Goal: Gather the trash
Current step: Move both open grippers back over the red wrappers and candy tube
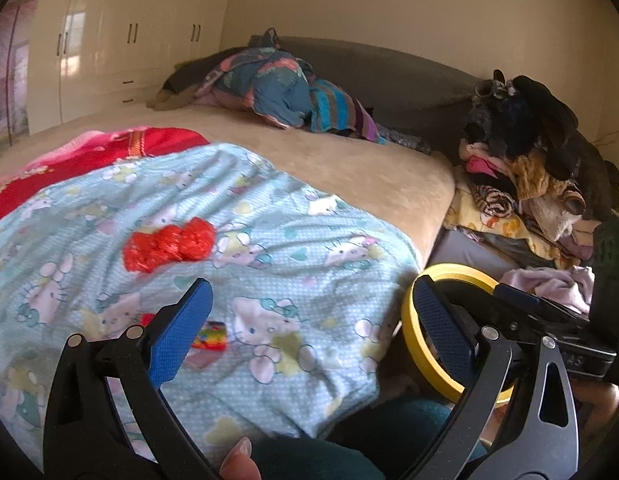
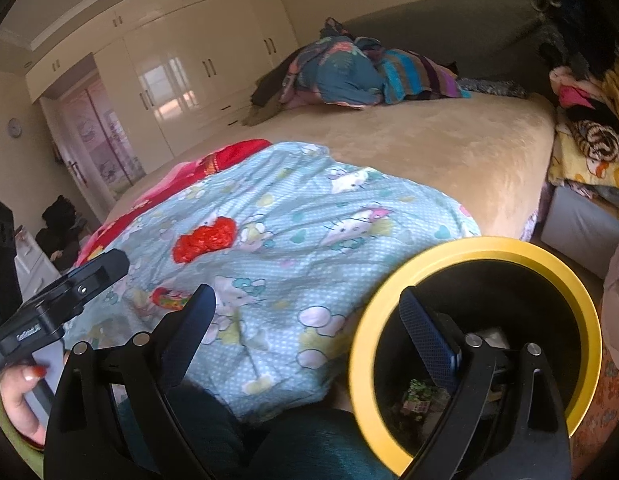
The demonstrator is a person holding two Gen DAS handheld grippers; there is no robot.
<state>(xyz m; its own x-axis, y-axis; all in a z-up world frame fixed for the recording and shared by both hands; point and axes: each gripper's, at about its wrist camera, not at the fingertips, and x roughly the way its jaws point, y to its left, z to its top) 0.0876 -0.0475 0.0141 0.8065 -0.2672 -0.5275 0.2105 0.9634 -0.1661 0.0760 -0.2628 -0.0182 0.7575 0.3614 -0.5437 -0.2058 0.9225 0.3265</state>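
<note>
Left gripper (image 1: 309, 320) spread wide, holding nothing, above near edge of blue cartoon blanket (image 1: 269, 216). Crumpled red wrapper (image 1: 169, 244) lying mid-blanket; small multicoloured wrapper (image 1: 211, 336) nearer the blanket's near edge, just beside left finger. Right gripper (image 2: 309, 324) likewise spread, empty, right finger over mouth of yellow-rimmed bin (image 2: 565, 280) beside the bed's right edge; scraps visible inside

The left gripper (image 1: 309, 328) and the right gripper (image 2: 305, 332) both point forward with jaws spread wide and nothing between them, the left one also showing at the left edge of the right wrist view, gripped by a hand (image 2: 19, 396) with painted nails.
</note>
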